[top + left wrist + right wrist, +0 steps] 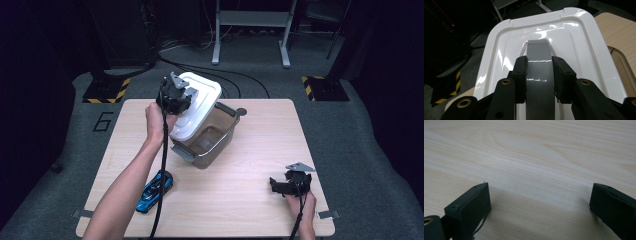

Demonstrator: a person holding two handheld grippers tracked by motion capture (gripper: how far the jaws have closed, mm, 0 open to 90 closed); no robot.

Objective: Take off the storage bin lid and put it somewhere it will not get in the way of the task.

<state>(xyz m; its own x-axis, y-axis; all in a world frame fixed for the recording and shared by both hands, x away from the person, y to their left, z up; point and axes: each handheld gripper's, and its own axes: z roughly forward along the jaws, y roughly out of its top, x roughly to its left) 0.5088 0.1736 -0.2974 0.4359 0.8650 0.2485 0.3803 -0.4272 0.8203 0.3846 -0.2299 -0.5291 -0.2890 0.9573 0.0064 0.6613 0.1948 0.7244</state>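
Note:
A white plastic lid (202,110) hangs tilted over a clear smoky storage bin (214,142) near the table's far middle. My left gripper (184,97) is shut on the lid's grey handle (538,50), which runs up the lid's centre; the pads (522,68) press on both sides of it, and the white lid (579,37) spreads out beyond them. The lid's lower edge leans against the bin's left rim. My right gripper (277,186) rests low at the table's near right. It is open, its fingers (471,205) wide apart over bare wood with nothing between them.
A blue toy car (155,191) lies near the table's front left, beside the left forearm. The light wooden table (250,200) stands on grey carpet, with stand legs and cables behind it. A small dark disc (241,111) sits by the bin's far corner.

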